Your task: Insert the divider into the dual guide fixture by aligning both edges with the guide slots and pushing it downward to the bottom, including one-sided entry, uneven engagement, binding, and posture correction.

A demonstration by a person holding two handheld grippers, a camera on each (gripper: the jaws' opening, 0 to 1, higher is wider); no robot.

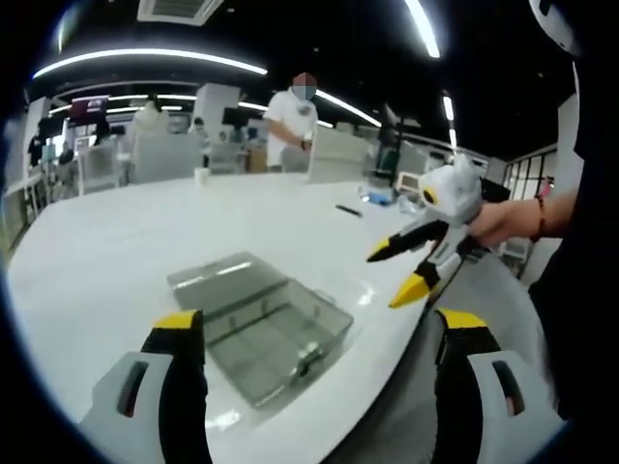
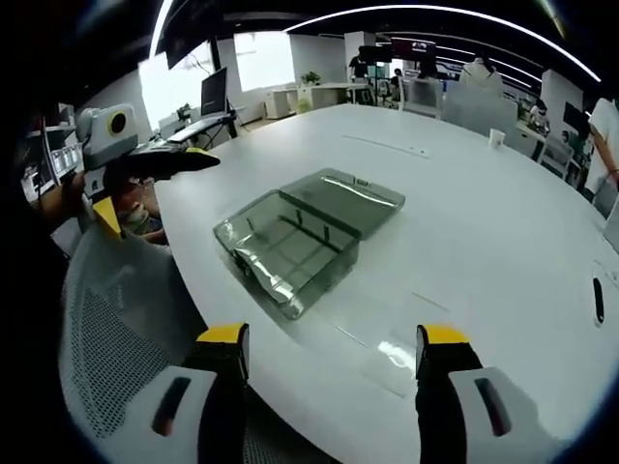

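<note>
We see the left tongs (image 1: 319,333) rising from the bottom of the left gripper view, yellow-tipped jaws set wide apart and holding nothing. Between them, in the lower centre of the frame, the clear dual guide fixture (image 1: 259,324) lies open on the white tabletop (image 1: 106,261), its lid folded back toward the upper left. At the right of that frame a hand (image 1: 503,220) holds the right tongs (image 1: 398,271) above the tabletop's edge, jaws parted. In the right gripper view we find those tongs (image 2: 334,348) at the bottom, jaws wide apart and empty, with the fixture (image 2: 305,237) in the centre, near the tabletop's (image 2: 484,222) edge. A transparent sheet, apparently the divider (image 2: 382,338), lies flat just below the fixture, though we cannot be certain. The left tongs (image 2: 155,184) enter at the upper left.
</note>
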